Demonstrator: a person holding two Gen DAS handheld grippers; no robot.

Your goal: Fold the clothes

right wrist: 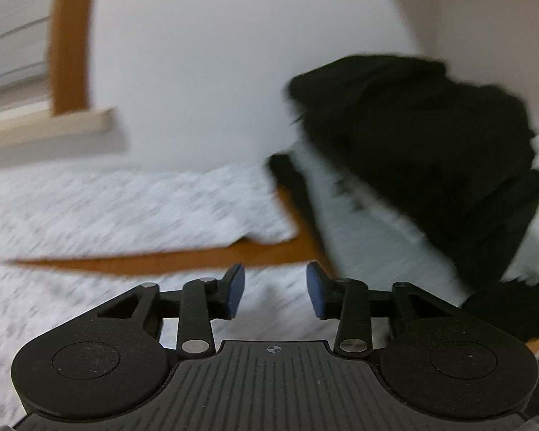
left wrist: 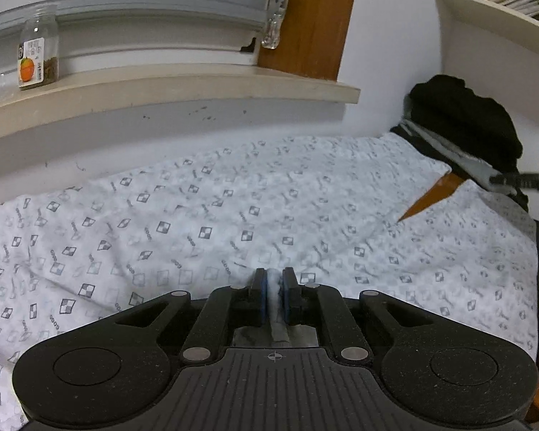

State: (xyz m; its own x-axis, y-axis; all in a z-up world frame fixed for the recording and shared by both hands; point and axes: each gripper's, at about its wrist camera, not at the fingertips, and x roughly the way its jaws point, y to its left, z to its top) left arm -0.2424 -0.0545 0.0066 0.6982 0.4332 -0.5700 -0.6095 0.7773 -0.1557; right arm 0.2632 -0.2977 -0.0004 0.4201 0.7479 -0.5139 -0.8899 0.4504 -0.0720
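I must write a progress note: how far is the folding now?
Done: dark clothes sit piled in the corner, though how neatly folded is unclear. In hand: the left gripper pinches the patterned white garment, spread flat. Left: the right gripper is open and empty; no fold shows yet.

Matt printed cotton-like cloth (left wrist: 255, 208); glossy glass jar (left wrist: 38, 48); smooth wooden ledge (left wrist: 169, 88).

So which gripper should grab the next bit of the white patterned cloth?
Probably the right gripper: its jaws are open and empty above the white patterned cloth. The left gripper is already shut on a fold of that cloth.
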